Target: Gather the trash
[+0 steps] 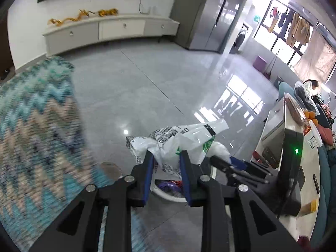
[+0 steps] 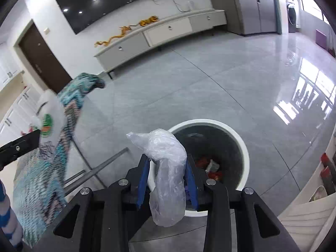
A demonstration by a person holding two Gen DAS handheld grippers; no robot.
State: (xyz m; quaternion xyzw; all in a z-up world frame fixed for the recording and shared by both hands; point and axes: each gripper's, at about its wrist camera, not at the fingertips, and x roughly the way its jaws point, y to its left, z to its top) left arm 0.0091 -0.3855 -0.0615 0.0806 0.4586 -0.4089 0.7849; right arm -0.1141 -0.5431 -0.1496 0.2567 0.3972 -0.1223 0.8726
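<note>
My left gripper (image 1: 167, 153) is shut on a white plastic bag (image 1: 189, 140) with black print and a green logo, and the bag bunches up past the blue pads. Just under it lies the white rim of a round trash bin (image 1: 168, 196) holding coloured wrappers. My right gripper (image 2: 167, 156) is shut on a wad of clear crumpled plastic (image 2: 168, 168), held over the near rim of the same bin (image 2: 241, 145), whose dark inside shows red and grey scraps. The right gripper (image 1: 224, 159) appears beside the left one. At the far left of the right wrist view, the white bag (image 2: 49, 124) hangs from the left gripper.
A teal zigzag-patterned cloth (image 1: 35, 126) covers furniture to the left (image 2: 52, 157), with metal bars (image 2: 100, 166) beside it. A white table (image 1: 310, 168) with clutter stands on the right. A low white cabinet (image 1: 121, 27) lines the far wall. Glossy grey tiles spread between.
</note>
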